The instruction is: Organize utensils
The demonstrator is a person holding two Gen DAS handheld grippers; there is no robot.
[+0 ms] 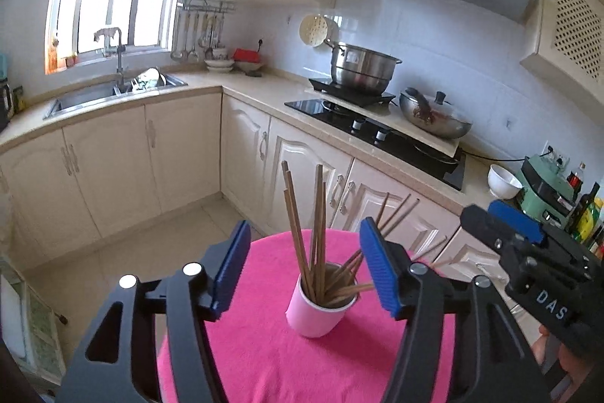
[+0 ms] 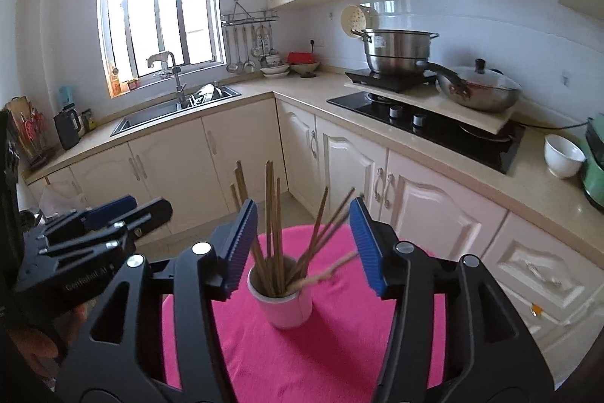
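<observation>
A kitchen is sitting behind a pink cloth (image 1: 264, 346). The cup (image 1: 315, 312) is standing on it, holding all the chopsticks (image 1: 321, 225) — the job is looking nearly done. Left gripper (image 1: 305, 263) and right gripper (image 2: 302, 244) are hanging wide, holding nothing. Only the right view is showing a kettle (image 2: 68, 129).

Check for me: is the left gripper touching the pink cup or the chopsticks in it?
Apart. In the left wrist view the left gripper is open, and pink cloth shows between each blue pad and the pink cup; the chopsticks stand clear.
</observation>
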